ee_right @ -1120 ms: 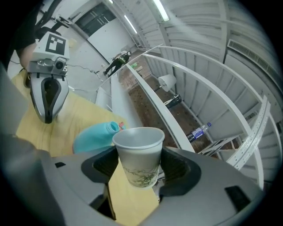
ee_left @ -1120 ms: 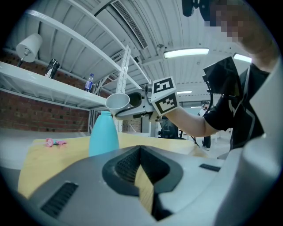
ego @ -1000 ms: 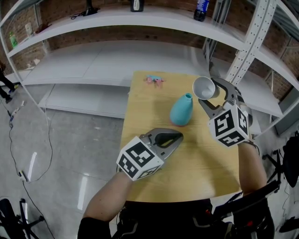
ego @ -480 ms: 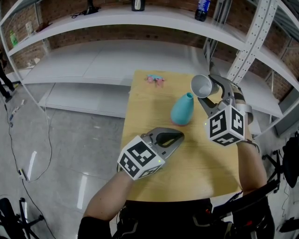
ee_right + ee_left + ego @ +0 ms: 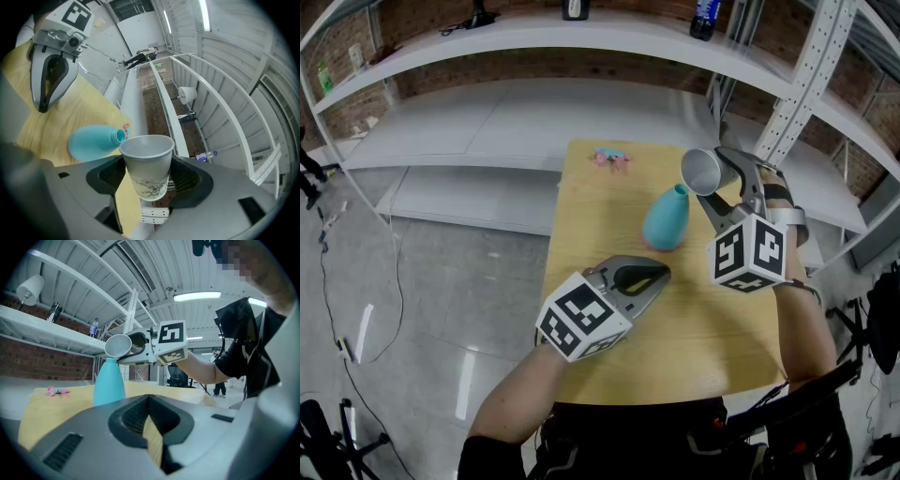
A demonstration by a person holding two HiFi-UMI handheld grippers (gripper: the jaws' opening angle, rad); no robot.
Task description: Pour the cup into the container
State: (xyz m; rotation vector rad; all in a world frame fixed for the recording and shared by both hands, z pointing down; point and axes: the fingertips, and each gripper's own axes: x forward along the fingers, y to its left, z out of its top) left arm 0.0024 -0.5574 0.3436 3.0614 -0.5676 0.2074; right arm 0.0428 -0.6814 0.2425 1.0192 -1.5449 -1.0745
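A turquoise vase-shaped container stands upright on the wooden table. My right gripper is shut on a white paper cup, tipped on its side with its mouth facing left, just right of and above the container's narrow neck. Nothing is seen leaving the cup. My left gripper hovers over the table's near left part, jaws closed with nothing between them, pointing at the container.
A small pink object lies at the table's far edge. White curved shelves run behind the table, with a dark bottle on the upper one. A perforated metal post rises at the right.
My right gripper has moved slightly left and lowered with the cup, bringing the rim nearer the container's neck. The left gripper has stayed put.
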